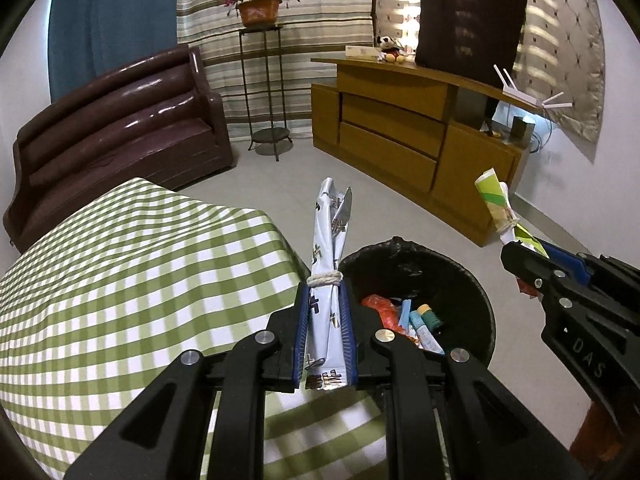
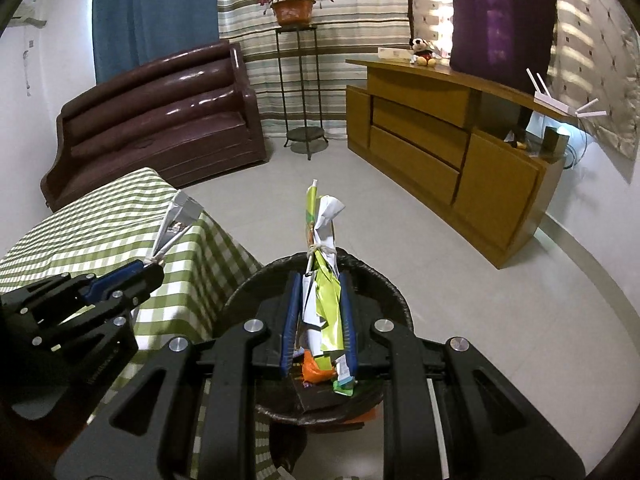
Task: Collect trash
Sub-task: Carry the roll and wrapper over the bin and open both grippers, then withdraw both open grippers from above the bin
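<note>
Now both wrappers (image 1: 328,264) over bin (image 1: 476,300)

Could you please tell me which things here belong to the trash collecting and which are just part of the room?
Job:
left gripper shut on white wrapper
right gripper shut on green wrapper
bin holding trash

Not the job:
checked table
sofa
plant
cabinet
plush toy
router

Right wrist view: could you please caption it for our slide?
Right gripper holds a tied green wrapper bundle above the black trash bin.
</note>
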### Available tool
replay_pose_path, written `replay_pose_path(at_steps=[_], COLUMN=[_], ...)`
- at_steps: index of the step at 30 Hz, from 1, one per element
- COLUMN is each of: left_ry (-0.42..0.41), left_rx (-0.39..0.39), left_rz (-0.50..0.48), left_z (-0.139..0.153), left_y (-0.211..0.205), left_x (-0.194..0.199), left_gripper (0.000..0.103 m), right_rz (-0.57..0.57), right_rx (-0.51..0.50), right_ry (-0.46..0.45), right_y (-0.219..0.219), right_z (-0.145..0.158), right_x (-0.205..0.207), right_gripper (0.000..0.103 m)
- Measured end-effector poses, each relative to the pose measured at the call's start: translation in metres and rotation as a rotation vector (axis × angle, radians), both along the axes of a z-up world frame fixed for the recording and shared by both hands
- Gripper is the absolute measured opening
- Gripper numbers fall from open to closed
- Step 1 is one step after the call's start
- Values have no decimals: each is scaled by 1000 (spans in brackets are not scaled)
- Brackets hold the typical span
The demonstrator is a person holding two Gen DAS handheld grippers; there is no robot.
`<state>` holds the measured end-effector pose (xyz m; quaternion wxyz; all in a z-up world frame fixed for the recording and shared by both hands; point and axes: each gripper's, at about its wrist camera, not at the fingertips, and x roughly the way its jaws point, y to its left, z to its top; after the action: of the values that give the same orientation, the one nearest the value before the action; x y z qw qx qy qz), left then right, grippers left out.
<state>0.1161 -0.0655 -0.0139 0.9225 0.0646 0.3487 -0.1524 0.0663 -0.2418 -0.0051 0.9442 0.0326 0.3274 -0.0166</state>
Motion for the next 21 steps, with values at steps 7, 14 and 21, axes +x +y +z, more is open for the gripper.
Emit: replay_pose_path(at_steps=[7,14,21], left_ry=[8,31,24], left_rx=[25,26,20], left_rz=[5,25,36], left_z=[-10,-15,-12], left_y=[-11,-14,-13], left_x=[13,19,16], left_gripper=[17,46,58], right_rz=[-12,-48,-54], right_rx=[17,34,32], right_ry=[7,11,-4], right_y=[-7,-15,-15], right_z=[-7,-17,-13], right_x=[11,16,12], right_gripper=[21,36,43])
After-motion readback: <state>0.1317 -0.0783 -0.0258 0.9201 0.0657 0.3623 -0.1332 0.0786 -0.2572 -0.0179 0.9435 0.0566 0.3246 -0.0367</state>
